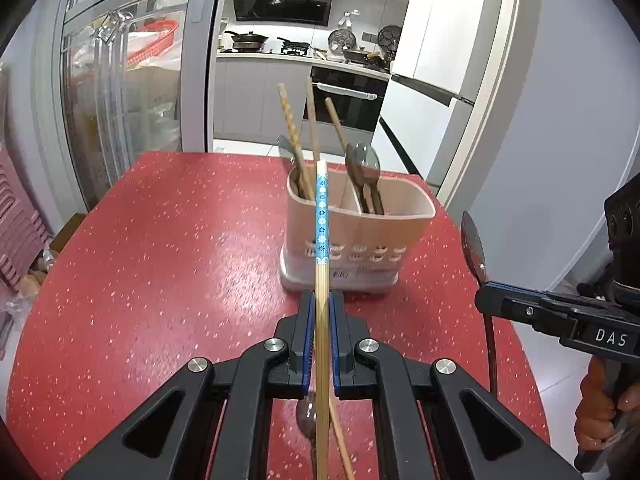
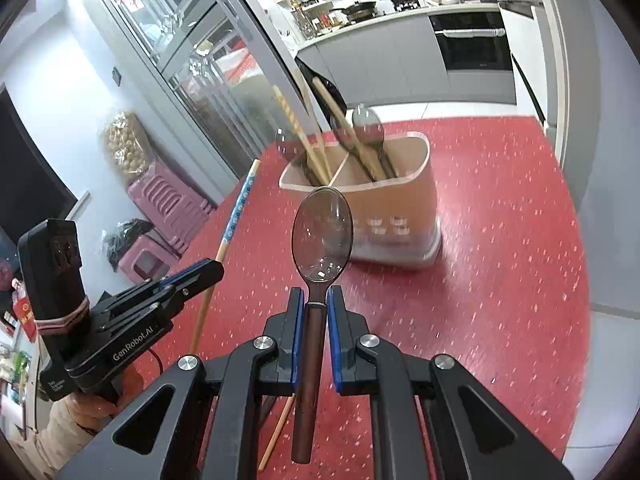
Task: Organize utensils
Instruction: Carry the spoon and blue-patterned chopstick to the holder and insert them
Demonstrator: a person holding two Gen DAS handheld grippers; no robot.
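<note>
Bamboo chopstick [image 1: 321, 240] lies lengthwise in our left hand-held gripper [image 1: 321, 312], clamped, blue end forward toward the holder [image 1: 360, 220]. Our right hand-held gripper [image 2: 316, 300] clamps a spoon [image 2: 322, 236], bowl forward, seemingly concave-up.

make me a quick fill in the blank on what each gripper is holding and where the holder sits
The left gripper is shut on a ____ with a blue patterned band.
The right gripper is shut on a dark-handled ____.
The beige plastic utensil holder stands on a speckled ____ table.

Missing words: chopstick; spoon; red

Both wrist cams close, angled down; shared caddy [image 1: 360, 220].
</note>
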